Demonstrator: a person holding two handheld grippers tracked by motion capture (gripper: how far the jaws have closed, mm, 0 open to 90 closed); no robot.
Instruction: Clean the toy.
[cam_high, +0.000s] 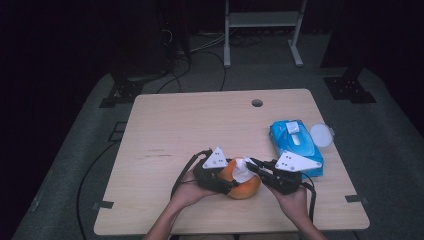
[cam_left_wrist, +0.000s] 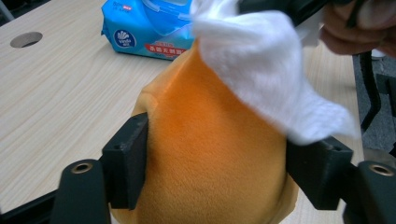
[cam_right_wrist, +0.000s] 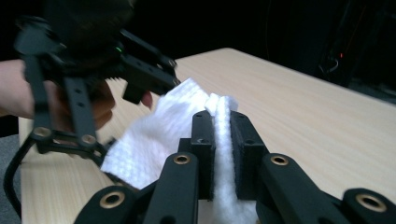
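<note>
both tools (cam_high: 235, 176) (cam_high: 257, 166) near table's (cam_high: 165, 125) front edge

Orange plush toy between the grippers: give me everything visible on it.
The orange plush toy is a rounded, soft, short-pile fabric lump, deeper orange on top and paler yellow along its lower edge. It sits near the front edge of the light wooden table, in front of the blue wet-wipe pack. The left gripper clamps its sides with both black jaws. A white wet wipe, pinched in the right gripper, drapes over its top.
</note>
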